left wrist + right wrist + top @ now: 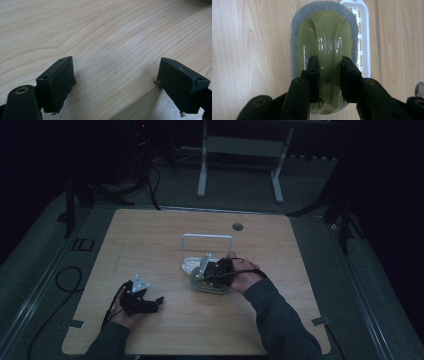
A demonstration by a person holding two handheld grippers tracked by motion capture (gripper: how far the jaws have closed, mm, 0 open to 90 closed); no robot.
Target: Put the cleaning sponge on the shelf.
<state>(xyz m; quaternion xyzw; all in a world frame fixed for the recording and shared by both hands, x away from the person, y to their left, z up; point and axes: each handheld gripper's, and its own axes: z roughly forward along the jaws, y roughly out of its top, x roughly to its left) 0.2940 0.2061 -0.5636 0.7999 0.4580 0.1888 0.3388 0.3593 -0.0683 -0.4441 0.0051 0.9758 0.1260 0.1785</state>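
The right gripper (329, 80) pinches the brush (324, 42) by its smooth ridge, so it may slip; the left gripper (115, 85) rests open.

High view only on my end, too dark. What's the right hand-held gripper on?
Observer: Right hand-held gripper has its jaws closed on the raised ridge of a yellow-green scrubber with a grey pad rim.
Operator: White thing behind it?
Observer: A slotted white tray, flat on the table, against the scrubber's far side.
Operator: Left one holding anything?
Observer: No. Left hand-held gripper has its jaws wide apart over bare wooden table.
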